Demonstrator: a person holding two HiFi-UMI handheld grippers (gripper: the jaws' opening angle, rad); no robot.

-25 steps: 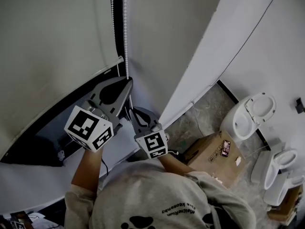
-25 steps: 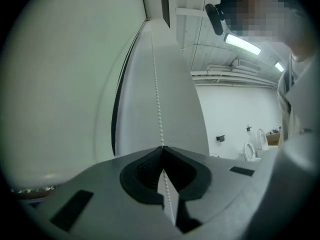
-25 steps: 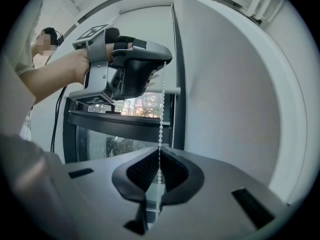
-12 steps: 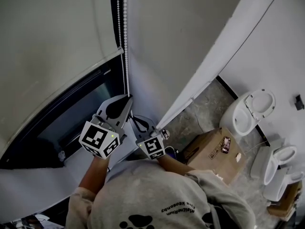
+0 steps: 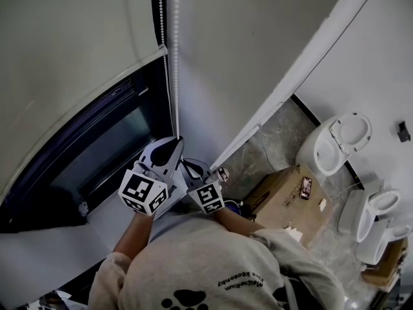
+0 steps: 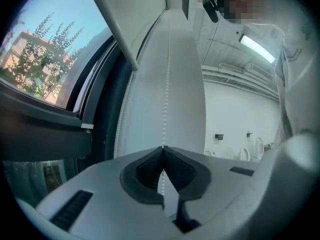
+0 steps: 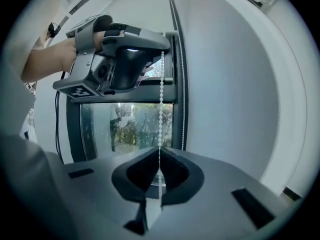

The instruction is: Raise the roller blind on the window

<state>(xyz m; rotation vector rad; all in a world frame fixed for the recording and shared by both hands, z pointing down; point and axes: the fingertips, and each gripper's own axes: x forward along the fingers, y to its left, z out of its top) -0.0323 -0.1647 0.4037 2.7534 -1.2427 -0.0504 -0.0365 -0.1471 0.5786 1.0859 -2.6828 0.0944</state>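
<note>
Both grippers were on the bead chain, which hung straight down beside the window. The left gripper had its jaws clamped on it, and the right gripper was clamped just below. The roller blind sat partway up

Roller blind pale grey, bead chain white, window frame black. Left hand-held gripper and right hand-held gripper grey, black pads; their cubes black-and-white square markers. Cardboard box brown.
</note>
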